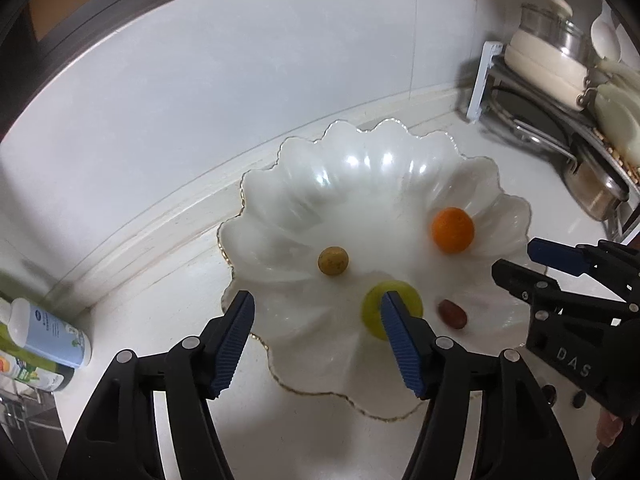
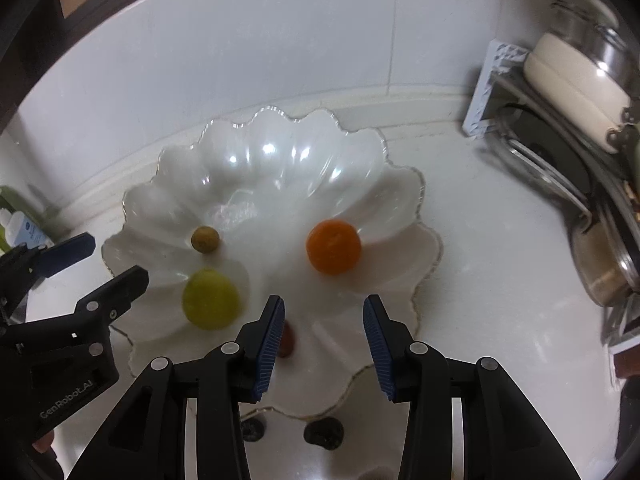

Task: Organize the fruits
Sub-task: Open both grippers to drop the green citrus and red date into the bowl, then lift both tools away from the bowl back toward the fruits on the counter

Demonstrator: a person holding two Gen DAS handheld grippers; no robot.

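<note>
Right gripper (image 2: 324, 344) hovering w/ jaws apart, empty; left gripper (image 1: 318, 344) likewise. Four fruits lying in bowl (image 2: 424, 240). Two dark fruits (image 2: 323, 434) sitting on bench just behind right gripper, nearer it.

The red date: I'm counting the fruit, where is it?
In the left wrist view the red date lies in the scalloped dish, near its front rim, right of the green fruit.

Both the left gripper (image 1: 318, 312) and right gripper (image 2: 324, 316) point steeply downward, jaws apart, gripping nothing.
</note>
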